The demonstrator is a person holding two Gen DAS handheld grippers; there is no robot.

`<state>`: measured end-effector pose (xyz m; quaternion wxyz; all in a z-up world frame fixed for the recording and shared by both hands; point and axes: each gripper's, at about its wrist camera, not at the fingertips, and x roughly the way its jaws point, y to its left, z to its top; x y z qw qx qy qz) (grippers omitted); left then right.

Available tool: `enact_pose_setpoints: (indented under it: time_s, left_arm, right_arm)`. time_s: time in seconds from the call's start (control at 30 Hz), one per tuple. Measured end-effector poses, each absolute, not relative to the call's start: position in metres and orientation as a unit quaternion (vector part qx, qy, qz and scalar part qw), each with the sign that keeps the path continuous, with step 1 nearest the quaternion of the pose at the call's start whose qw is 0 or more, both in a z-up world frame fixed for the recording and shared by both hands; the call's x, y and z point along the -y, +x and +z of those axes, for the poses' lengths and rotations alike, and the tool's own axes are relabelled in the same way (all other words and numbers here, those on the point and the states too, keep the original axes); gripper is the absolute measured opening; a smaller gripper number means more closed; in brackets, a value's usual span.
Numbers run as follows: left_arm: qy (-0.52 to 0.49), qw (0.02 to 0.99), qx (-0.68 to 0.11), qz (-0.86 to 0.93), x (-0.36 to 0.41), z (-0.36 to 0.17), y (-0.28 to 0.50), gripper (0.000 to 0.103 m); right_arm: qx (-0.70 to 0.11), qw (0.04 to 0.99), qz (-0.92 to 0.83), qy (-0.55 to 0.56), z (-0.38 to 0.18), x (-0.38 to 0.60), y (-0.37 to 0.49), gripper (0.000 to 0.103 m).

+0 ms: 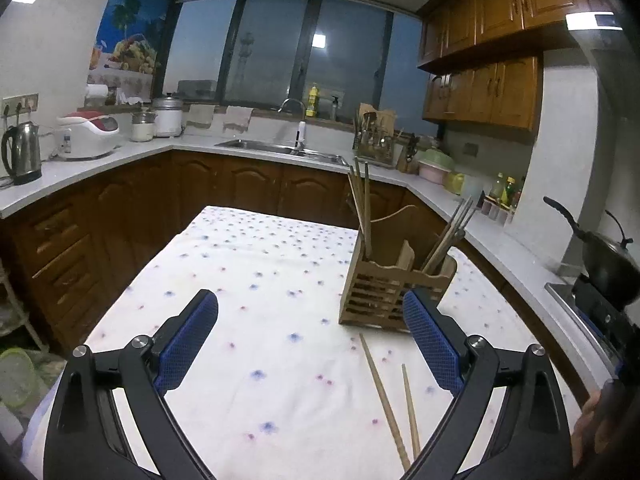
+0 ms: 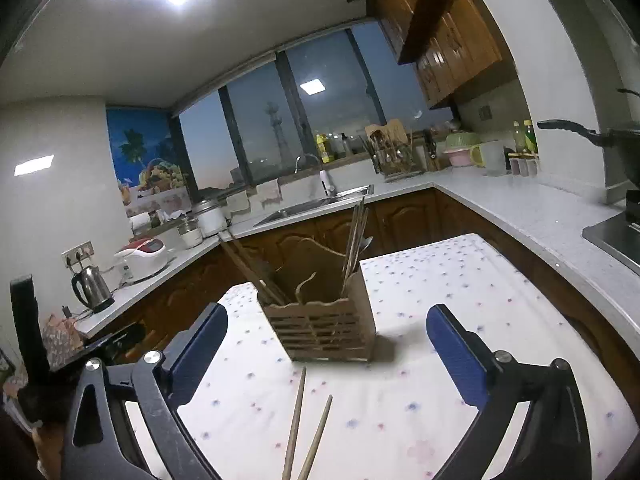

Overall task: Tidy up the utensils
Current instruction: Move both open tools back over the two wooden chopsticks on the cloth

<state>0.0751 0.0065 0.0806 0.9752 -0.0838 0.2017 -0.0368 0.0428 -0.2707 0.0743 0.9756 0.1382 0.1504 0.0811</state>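
Left gripper (image 1: 310,340): blue-padded fingers (image 1: 188,344) spread wide, nothing between the pads, poised over the cloth. Right gripper (image 2: 327,350): blue-padded fingers (image 2: 456,356) likewise spread wide, empty.

Two loose light-wood chopsticks (image 1: 386,394) lie flat on the white cloth with small blue and pink flower print (image 1: 248,264) that covers the worktop. In the left wrist view they lie nearer the right-hand finger than the left-hand one, close together, roughly parallel, tips pointing away toward the holder. In the right wrist view the same pair (image 2: 296,420) lies between the two fingers, low in the frame, touching neither pad.

Just beyond the chopstick tips stands a slatted light-wood utensil holder with divided compartments (image 1: 384,284), upright on the cloth. Several long wooden chopsticks (image 1: 360,204) stand in its left compartment; further sticks (image 1: 448,236) lean out of the right one. From the right wrist view a metal spoon (image 2: 366,244) appears to stand among the right-hand sticks.

Surroundings: brown wooden base cabinets (image 1: 224,188) under a pale counter running around the room, a steel sink (image 1: 276,148) below a dark window, a steel electric kettle (image 1: 20,152) at far left, a black wok (image 1: 608,260) on the hob at right. Part of a hand (image 1: 592,428) shows at the lower right edge of the left wrist view.
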Motion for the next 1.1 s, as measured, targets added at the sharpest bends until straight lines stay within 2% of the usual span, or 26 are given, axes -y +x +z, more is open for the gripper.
enact_pose_setpoints:
  time_s: [0.63, 1.1]
  left_arm:
    - [-0.082, 0.977, -0.197, -0.025, -0.015, 0.082, 0.045, 0.096]
    - [-0.080, 0.975, -0.209, -0.018, -0.019, 0.076, 0.054, 0.096]
  right_arm:
    - [-0.167, 0.975, 0.085, 0.120, 0.064, 0.261, 0.013, 0.101]
    - [-0.184, 0.972, 0.087, 0.118, 0.055, 0.260, 0.018, 0.101]
